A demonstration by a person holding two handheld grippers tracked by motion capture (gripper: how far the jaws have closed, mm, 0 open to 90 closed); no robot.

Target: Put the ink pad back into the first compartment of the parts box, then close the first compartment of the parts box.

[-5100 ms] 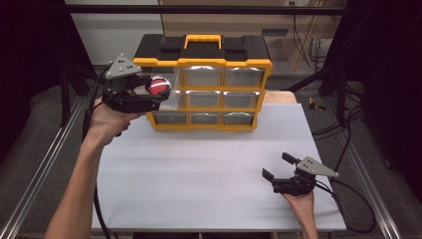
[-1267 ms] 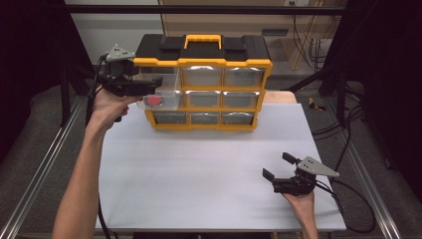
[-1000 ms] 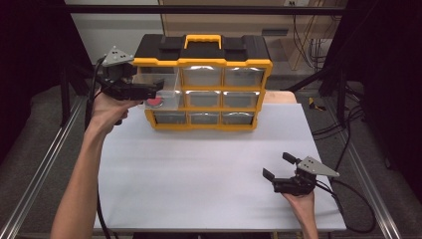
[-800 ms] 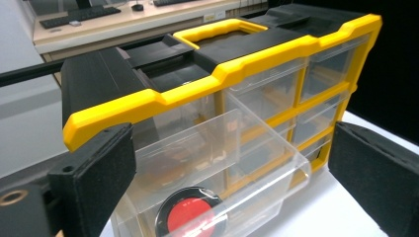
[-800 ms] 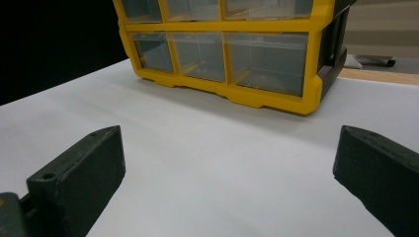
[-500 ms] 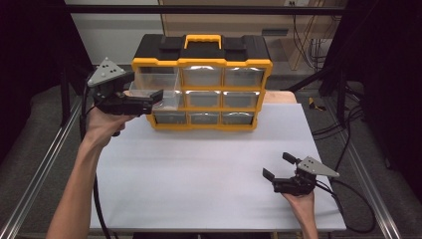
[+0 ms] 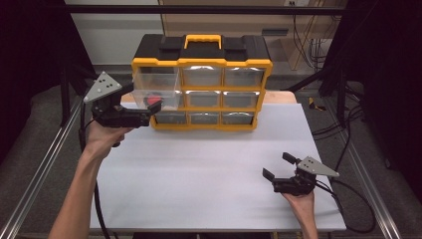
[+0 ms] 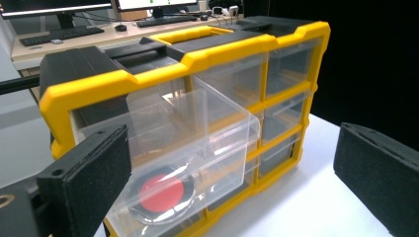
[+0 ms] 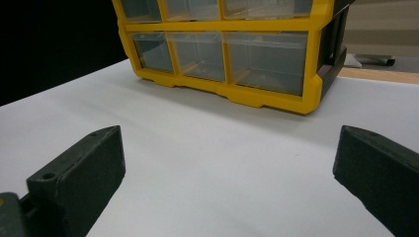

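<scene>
A yellow and black drawer cabinet (image 7: 201,94) (image 8: 197,54) (image 9: 267,101) stands at the back of the white table. Its top-left clear drawer (image 7: 154,89) (image 8: 217,123) is pulled out. Inside lies a red disc in a clear round case (image 7: 153,101) (image 8: 160,192). My left gripper (image 7: 143,102) (image 8: 232,163) hovers just in front of the drawer's left end. Its jaws have just been opening and stand open, with nothing between them. My right gripper (image 7: 278,166) (image 9: 227,158) rests open and empty near the table's front right, facing the cabinet.
The cabinet's other clear drawers are pushed in. The white table top (image 7: 209,164) spreads between the two grippers. Metal rails (image 7: 45,169) run along the table's sides, and cables (image 7: 348,214) trail off at the right.
My left gripper held the red disc, put it into the pulled-out drawer, then drew back left and down away from it. The right gripper has kept still.
</scene>
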